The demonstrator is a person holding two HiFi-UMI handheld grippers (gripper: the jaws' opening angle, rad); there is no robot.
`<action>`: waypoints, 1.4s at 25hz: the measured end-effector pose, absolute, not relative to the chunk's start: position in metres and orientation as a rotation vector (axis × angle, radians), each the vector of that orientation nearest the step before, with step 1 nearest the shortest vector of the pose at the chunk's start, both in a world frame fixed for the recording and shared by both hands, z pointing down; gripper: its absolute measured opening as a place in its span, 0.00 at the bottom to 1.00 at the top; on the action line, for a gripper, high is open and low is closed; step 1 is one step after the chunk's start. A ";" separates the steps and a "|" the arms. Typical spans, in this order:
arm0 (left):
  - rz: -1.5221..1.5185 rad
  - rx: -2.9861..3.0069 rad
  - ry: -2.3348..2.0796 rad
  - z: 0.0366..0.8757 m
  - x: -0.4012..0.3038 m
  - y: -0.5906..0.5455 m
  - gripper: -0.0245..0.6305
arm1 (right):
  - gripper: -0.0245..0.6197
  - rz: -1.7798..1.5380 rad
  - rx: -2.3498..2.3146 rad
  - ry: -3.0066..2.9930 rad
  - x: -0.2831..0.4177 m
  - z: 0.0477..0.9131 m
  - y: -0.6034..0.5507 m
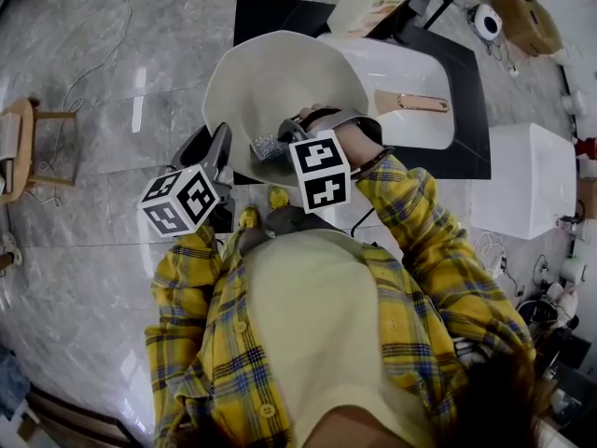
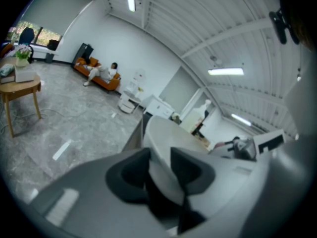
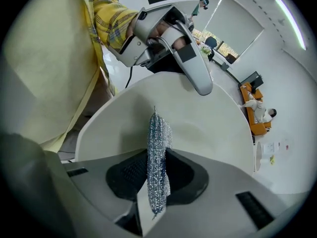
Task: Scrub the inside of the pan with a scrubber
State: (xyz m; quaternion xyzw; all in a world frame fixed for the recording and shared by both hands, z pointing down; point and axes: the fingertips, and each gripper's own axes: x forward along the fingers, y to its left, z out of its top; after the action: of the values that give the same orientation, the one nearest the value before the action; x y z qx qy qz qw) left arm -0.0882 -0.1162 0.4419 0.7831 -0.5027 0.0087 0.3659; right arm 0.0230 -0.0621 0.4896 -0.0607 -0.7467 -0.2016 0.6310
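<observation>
Firmly, left tongs [image 2: 159,172] grip pan [image 2: 166,133]; right tongs [image 3: 156,175], scrubber [image 3: 157,138].

1. The shirt [image 1: 410,250] is yellow plaid with blue and dark lines and has long sleeves.
2. A pale cream top [image 1: 317,325] is under it.
3. The left gripper [image 2: 159,175] and the right gripper [image 3: 154,175] are grey, each with a black-and-white marker cube [image 1: 180,201].

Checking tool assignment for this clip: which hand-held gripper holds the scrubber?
The right hand-held gripper: its jaws pinch the silvery mesh scrubber, while the left hand-held gripper clamps the rim of the pan.
</observation>
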 end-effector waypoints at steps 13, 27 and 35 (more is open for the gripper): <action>0.020 2.011 -1.302 0.442 -0.087 -0.115 0.24 | 0.17 -0.319 -0.106 -1.788 0.040 0.470 -0.067; 0.025 1.997 -1.328 0.442 -0.089 -0.114 0.24 | 0.17 -0.761 0.318 -1.737 0.016 0.457 -0.176; 0.016 1.992 -1.335 0.442 -0.089 -0.114 0.24 | 0.17 -0.783 0.370 -1.656 0.028 0.471 -0.196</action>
State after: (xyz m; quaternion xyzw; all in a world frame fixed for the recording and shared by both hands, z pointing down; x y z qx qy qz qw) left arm -0.0889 -0.1137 0.4420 0.7740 -0.5186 0.0063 0.3632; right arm 0.0283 -0.1956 0.4711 0.1594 -0.7127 -0.3370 0.5942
